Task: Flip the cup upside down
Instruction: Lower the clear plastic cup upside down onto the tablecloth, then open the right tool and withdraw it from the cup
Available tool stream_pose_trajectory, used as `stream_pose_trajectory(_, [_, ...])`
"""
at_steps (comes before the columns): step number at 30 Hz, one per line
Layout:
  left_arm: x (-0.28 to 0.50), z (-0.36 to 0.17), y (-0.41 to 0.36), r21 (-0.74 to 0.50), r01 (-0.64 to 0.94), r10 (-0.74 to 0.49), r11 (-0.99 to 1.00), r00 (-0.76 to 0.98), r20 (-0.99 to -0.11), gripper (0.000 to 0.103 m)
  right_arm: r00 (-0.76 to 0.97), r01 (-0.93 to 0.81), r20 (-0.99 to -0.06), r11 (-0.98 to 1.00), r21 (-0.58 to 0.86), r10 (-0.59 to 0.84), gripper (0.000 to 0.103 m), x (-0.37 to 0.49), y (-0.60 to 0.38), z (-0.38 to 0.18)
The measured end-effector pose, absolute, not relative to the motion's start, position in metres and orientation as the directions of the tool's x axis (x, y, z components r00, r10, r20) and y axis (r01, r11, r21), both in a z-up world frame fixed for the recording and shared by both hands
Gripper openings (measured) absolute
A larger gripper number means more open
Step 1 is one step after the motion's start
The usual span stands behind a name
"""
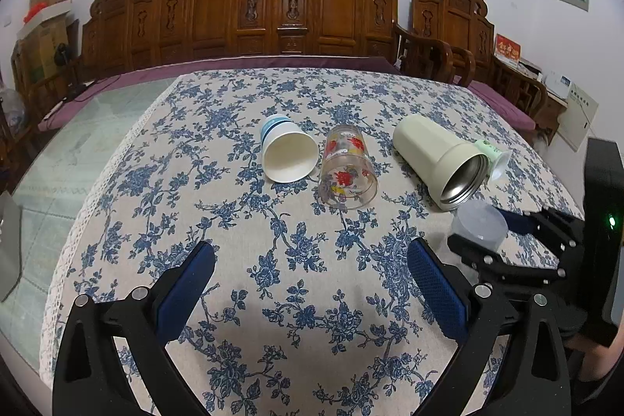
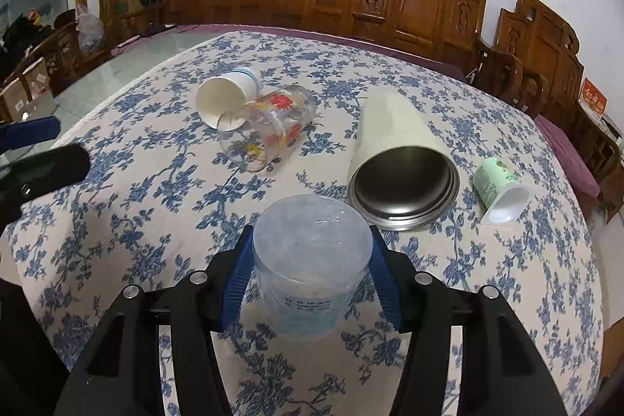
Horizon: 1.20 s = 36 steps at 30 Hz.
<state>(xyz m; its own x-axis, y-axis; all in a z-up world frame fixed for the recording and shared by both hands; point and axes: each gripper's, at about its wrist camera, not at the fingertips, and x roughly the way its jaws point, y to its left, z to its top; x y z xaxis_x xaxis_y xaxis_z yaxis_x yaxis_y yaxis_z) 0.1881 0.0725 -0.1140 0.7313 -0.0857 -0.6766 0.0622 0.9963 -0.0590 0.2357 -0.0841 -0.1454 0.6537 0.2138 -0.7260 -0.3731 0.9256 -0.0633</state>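
My right gripper (image 2: pixel 310 260) is shut on a translucent plastic cup (image 2: pixel 312 260), which stands bottom up on the floral tablecloth (image 2: pixel 156 221). The same cup (image 1: pixel 481 225) shows at the right of the left wrist view between the right gripper's blue pads. My left gripper (image 1: pixel 312 260) is open and empty, low over the cloth near the front. A white paper cup (image 1: pixel 286 153), a printed glass (image 1: pixel 347 170), a cream steel tumbler (image 1: pixel 440 158) and a small green yogurt cup (image 2: pixel 499 188) lie on their sides beyond.
The table's left edge (image 1: pixel 117 162) drops to a tiled floor. A carved wooden bench (image 1: pixel 273 14) stands behind the table. Wooden chairs (image 1: pixel 448 57) stand at the right.
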Motion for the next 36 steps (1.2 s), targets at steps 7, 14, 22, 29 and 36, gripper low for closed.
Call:
stream_pose_trajectory(7, [0.188, -0.114, 0.072, -0.053, 0.065, -0.084, 0.996, 0.731, -0.677, 0.095, 0.648, -0.371, -0.722, 0.928, -0.020, 0.243, 0.058, 0.223, -0.088, -0.149])
stream_pose_trajectory(14, [0.185, -0.113, 0.069, -0.044, 0.064, -0.077, 0.997, 0.733, -0.675, 0.095, 0.647, -0.344, -0.707, 0.937, 0.063, 0.285, 0.071, 0.215, -0.105, -0.141])
stream_pose_trajectory(22, [0.174, -0.117, 0.059, -0.004, 0.056, -0.043, 0.998, 0.729, -0.683, 0.095, 0.675, -0.303, -0.673, 0.946, 0.118, 0.300, 0.091, 0.186, -0.135, -0.127])
stream_pose_trajectory(29, [0.150, -0.119, 0.048, 0.018, 0.040, -0.015, 0.999, 0.705, -0.709, 0.095, 0.682, -0.273, -0.668, 0.951, 0.147, 0.299, 0.100, 0.161, -0.157, -0.120])
stream_pose_trajectory(36, [0.127, -0.120, 0.038, 0.033, 0.017, 0.012, 0.999, 0.687, -0.726, 0.095, 0.695, -0.256, -0.656, 0.954, 0.156, 0.294, 0.100, 0.138, -0.171, -0.111])
